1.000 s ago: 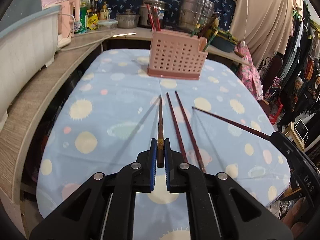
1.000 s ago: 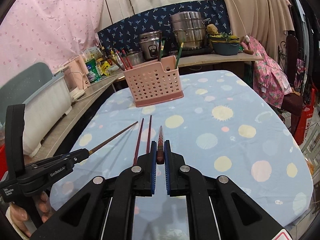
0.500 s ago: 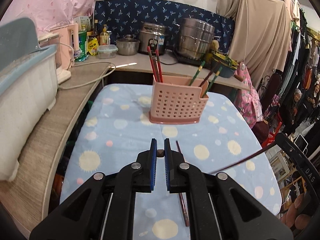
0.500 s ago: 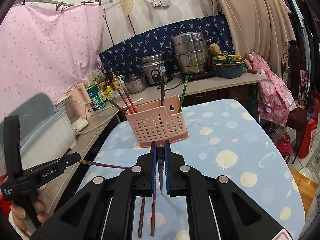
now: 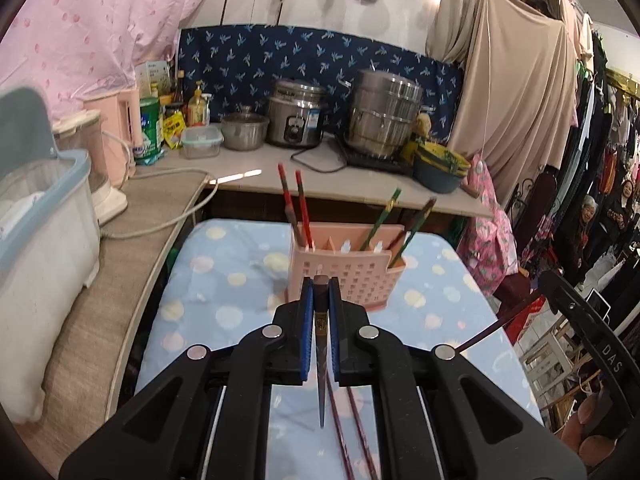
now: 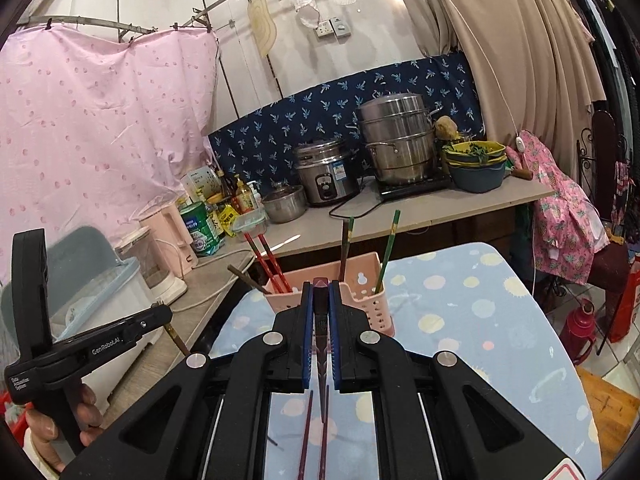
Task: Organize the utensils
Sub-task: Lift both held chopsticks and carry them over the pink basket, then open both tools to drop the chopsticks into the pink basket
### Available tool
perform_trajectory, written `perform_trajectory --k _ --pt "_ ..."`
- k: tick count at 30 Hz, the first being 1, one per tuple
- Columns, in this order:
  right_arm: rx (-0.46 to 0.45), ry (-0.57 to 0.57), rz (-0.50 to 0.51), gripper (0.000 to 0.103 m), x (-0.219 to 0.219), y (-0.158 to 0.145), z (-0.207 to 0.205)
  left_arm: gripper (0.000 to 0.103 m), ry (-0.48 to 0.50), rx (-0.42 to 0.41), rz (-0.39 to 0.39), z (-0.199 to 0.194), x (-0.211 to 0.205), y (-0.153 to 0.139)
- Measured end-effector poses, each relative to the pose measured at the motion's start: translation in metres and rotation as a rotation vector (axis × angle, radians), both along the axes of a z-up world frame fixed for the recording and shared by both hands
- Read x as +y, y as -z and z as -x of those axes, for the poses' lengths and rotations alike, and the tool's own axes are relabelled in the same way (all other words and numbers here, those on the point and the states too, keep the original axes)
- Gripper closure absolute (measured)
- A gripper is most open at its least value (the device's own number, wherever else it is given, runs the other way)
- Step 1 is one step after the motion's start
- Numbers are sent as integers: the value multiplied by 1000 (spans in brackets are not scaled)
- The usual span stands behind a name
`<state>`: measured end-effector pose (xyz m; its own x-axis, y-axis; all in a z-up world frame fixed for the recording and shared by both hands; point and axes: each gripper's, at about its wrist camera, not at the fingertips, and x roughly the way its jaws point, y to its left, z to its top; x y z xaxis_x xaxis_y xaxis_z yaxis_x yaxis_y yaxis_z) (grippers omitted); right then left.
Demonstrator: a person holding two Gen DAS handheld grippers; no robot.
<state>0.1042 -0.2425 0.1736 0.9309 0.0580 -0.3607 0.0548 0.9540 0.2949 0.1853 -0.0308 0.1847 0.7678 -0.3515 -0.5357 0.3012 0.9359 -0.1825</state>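
Observation:
My left gripper (image 5: 320, 286) is shut on a dark brown chopstick (image 5: 321, 360), held raised with its tip pointing down. My right gripper (image 6: 320, 290) is shut on another dark chopstick (image 6: 321, 364), held the same way. A pink perforated utensil holder (image 5: 344, 276) stands on the table ahead, also in the right wrist view (image 6: 366, 300); it holds red chopsticks (image 5: 294, 210) on its left and green and brown ones (image 5: 398, 224) on its right. Two dark red chopsticks (image 5: 352, 420) lie on the table below the grippers, also in the right wrist view (image 6: 316, 432).
The table has a blue dotted cloth (image 5: 224, 280). A counter (image 5: 256, 172) behind carries pots, a rice cooker (image 5: 298, 116), bottles and a kettle. A white tub (image 5: 44, 216) sits at the left. Clothes hang at the right.
Both grippers have lifted their chopsticks off the table and tipped them upright, tips down. The views have risen from the tabletop toward the holder and counter.

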Motion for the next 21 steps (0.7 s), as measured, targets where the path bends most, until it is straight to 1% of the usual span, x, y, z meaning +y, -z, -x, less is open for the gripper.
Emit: perform_trajectory --k 4,7,12,16,21 --pt "-47 0 -10 96 -6 -23 -23 96 -10 -51 13 -17 -5 -28" --pt "-84 11 -5 96 -11 -40 -42 96 -20 -105 15 -30 -11 -52" --pt "-137 22 -8 96 -17 -66 -74 96 -42 -162 40 -59 -20 -81" --pt "-160 27 -5 96 -20 -79 -105 96 -55 -197 55 -85 -29 -93" --pt "-145 25 7 96 -21 -73 -139 96 -65 -210 46 -113 -38 -92"
